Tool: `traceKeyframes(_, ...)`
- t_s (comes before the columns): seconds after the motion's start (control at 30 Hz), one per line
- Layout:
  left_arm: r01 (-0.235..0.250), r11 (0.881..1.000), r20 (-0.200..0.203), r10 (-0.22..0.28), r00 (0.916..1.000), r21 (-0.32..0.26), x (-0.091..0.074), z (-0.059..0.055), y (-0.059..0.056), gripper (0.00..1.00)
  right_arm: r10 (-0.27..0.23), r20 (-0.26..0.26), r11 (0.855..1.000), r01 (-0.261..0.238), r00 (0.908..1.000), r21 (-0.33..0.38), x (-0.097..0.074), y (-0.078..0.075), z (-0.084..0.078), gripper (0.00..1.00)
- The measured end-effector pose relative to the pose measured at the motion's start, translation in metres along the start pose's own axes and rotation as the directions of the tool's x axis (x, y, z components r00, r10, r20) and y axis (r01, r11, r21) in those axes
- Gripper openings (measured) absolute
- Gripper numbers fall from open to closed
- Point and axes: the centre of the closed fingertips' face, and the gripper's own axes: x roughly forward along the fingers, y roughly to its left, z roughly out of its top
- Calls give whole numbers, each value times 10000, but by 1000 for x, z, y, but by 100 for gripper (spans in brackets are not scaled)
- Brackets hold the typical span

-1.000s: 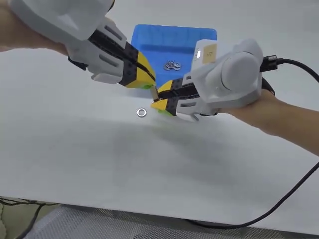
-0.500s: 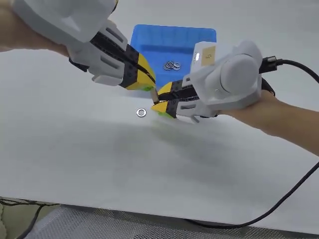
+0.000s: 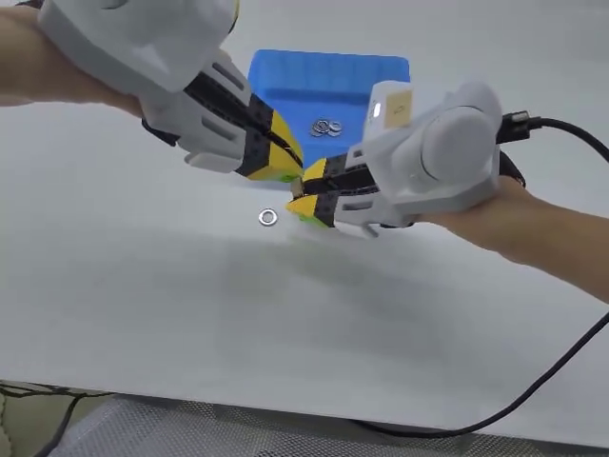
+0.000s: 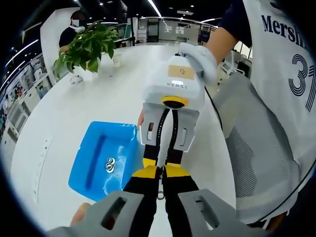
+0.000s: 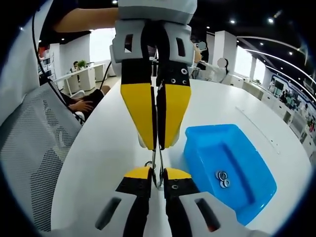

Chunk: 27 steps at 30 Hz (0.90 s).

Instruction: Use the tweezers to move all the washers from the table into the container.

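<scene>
Left gripper [image 3: 288, 162], right gripper [image 3: 301, 197] pinch tweezers [image 5: 157, 170] | tips hidden | washer [image 3: 268, 218] near

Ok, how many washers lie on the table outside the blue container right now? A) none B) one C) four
B: a single washer lies on the white table, apart from the blue container, which holds a small cluster of washers.

Blue container [image 3: 328, 76], silver washers [image 3: 326, 126] and tweezers [image 5: 157, 165], white table [image 3: 190, 314].
</scene>
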Motion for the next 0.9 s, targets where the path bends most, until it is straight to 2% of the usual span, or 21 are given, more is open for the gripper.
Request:
traceKeyframes(0.37, -66, 9997, -84, 68, 9999, 246, -3, 1, -4, 6, -5, -171, 9994, -1, 9999, -352, -3, 2, 0, 9)
traceKeyframes(0.53, -234, 9993, 250, 227, 9994, 279, -11, 11, -3, 6, -46, 51, 9996, 48, 10000, -292, -7, -2, 6, 9)
traceKeyframes(0.9, -778, 9953, 859, 727, 9936, 571, -32, 33, -2, 6, -367, 585, 9984, 391, 9976, -398, -24, -7, 32, 9)
